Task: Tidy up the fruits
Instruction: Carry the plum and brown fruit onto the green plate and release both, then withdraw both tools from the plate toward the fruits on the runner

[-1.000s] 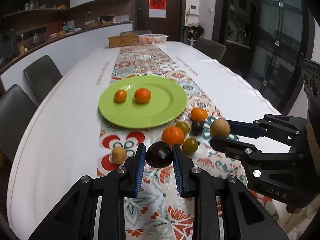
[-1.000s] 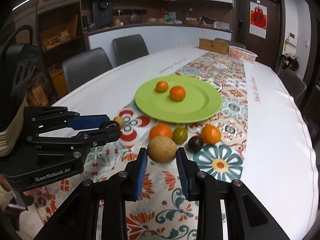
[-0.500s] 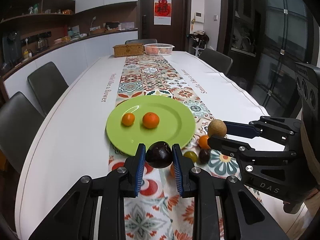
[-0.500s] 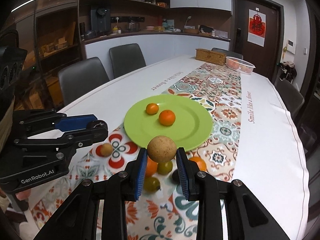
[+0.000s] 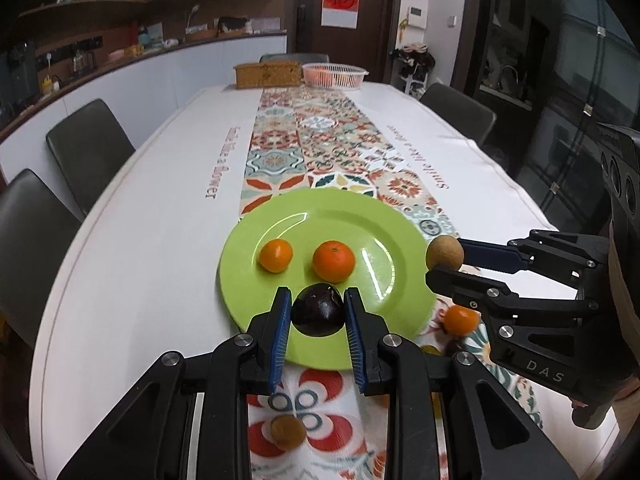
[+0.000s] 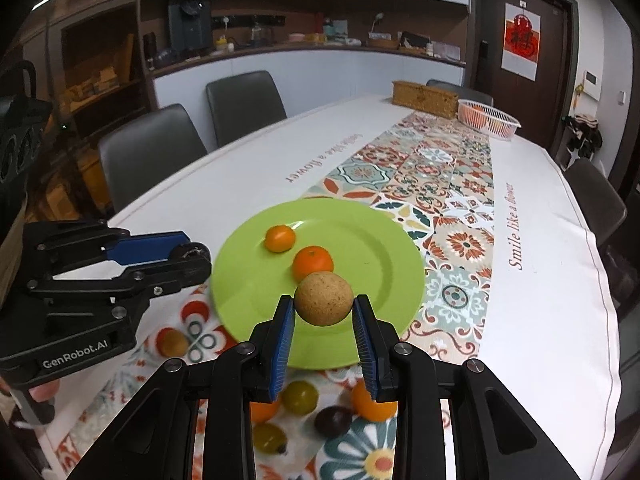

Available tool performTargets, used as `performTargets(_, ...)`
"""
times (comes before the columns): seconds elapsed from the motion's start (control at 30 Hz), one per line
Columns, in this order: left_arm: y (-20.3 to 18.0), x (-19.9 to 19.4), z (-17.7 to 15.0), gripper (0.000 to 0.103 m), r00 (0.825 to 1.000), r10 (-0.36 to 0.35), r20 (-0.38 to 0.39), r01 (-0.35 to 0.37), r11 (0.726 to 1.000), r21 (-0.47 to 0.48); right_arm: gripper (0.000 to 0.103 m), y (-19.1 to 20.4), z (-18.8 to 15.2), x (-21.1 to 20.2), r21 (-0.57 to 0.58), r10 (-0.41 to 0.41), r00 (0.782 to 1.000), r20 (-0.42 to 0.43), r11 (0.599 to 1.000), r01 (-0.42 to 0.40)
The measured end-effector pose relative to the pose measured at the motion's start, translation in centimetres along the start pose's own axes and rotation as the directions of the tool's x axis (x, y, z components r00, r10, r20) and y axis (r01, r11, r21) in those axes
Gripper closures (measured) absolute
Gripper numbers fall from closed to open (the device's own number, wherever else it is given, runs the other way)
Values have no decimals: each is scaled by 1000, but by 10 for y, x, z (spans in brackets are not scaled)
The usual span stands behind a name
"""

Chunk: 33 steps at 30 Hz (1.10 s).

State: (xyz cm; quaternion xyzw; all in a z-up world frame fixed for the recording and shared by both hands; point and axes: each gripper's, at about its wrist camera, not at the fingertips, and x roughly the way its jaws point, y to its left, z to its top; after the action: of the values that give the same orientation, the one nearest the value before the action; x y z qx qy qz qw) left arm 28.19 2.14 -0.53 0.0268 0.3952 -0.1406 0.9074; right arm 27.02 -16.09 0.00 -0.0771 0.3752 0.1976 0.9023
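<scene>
My left gripper [image 5: 318,312] is shut on a dark purple fruit [image 5: 319,310] and holds it over the near edge of the green plate [image 5: 384,232]. My right gripper [image 6: 324,307] is shut on a round tan fruit [image 6: 324,298], also over the plate's [image 6: 384,248] near edge. Two oranges [image 5: 333,261] [image 5: 275,255] lie on the plate. In the right wrist view, loose fruits lie on the runner before the plate: an orange [image 6: 370,404], a green fruit [image 6: 300,397], a dark fruit [image 6: 333,421] and a small tan fruit [image 6: 173,342].
A wicker box [image 5: 267,74] and a white basket [image 5: 334,75] stand at the table's far end. Grey chairs [image 5: 86,148] line both sides. The table's right edge [image 6: 604,304] is close to my right gripper.
Both grippers have lifted and moved forward with their fruits, from over the runner to over the plate's near edge. The fruits on the table have not moved.
</scene>
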Motion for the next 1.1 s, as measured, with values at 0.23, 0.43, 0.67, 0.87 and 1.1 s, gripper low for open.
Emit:
performTargets(0.23, 15, 38, 6, 76, 997, -22, -76, 19, 999, -39, 72, -14, 7, 38, 28, 11, 997, -82, 1000, -9)
performTargets(0.43, 20, 52, 11, 76, 994, -23, -105, 17, 998, -57, 72, -17, 10, 55, 44, 20, 993, -113, 999, -15)
performTargets(0.67, 22, 47, 13, 64, 994, -16, -105, 10, 998, -58, 64, -20, 12, 56, 71, 24, 993, -115, 997, -15)
performTargets(0.87, 13, 18, 7, 56, 997, 46, -60, -47, 999, -13, 60, -16, 9, 37, 43, -3, 997, -76, 999, 6)
performTargets(1.1, 1, -29, -3, 46, 994, 104, 19, -104, 994, 15, 60, -7, 3, -6, 27, -44, 999, -13, 999, 44)
